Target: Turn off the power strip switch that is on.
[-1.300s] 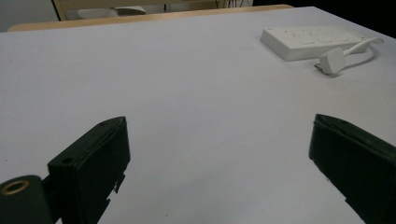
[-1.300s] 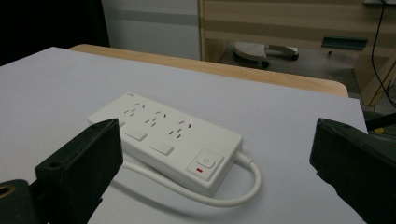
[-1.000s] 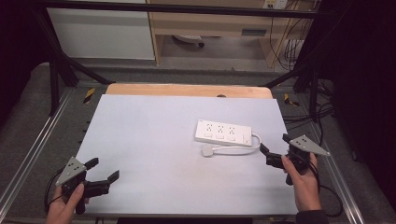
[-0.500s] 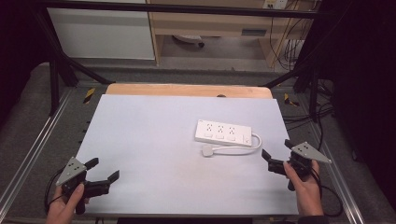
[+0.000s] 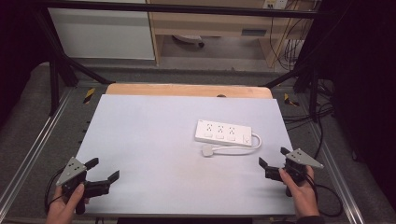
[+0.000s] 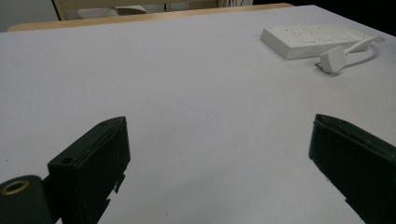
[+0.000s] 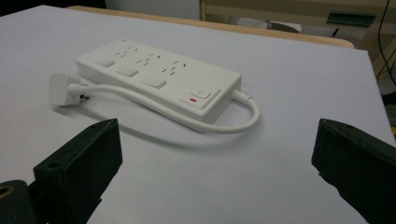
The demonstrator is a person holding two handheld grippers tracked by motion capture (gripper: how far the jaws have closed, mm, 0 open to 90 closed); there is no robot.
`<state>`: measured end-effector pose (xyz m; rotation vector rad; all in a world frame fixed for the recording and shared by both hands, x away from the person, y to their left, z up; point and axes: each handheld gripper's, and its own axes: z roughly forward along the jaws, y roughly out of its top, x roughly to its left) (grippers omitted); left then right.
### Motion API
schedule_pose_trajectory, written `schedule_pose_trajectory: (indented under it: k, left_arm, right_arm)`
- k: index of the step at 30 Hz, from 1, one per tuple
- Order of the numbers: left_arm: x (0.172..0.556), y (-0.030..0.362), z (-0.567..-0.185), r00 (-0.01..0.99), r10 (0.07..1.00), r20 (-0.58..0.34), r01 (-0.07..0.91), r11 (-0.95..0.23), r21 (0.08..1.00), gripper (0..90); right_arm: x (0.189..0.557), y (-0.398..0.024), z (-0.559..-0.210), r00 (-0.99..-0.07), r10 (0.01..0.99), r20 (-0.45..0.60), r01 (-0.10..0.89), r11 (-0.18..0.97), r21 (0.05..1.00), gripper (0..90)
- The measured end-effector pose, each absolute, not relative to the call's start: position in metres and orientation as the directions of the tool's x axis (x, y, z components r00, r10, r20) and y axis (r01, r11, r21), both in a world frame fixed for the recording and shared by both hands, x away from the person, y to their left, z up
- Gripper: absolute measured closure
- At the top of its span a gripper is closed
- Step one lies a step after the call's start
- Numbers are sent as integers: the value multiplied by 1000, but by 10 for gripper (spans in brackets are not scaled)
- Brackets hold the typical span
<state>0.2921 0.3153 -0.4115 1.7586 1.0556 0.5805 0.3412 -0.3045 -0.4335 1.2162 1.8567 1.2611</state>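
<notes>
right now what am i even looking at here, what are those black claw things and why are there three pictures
The black claws are hand-held grippers, not a robot arm: a person holds one in each hand at a table. The high view looks down from above the person's side. There the left gripper sits near the table's bottom left corner and the right gripper near the bottom right. Both have their jaws apart and hold nothing.

The other two pictures come from small cameras riding on each gripper, looking out between its two black jaws.

On the pale table lies a white power strip with three sockets and a switch. Its short cord loops round to a white plug lying beside it. The right gripper faces the strip from closer by.
</notes>
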Motion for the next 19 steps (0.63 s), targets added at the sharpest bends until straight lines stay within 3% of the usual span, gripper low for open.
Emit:
schedule_pose_trajectory:
  k: [19]
  left_arm:
    - [293,314,-412,512,856,-67,398,-167,902,52]
  right_arm:
    - [355,-278,-455,-507,861,43,448,220,867,26]
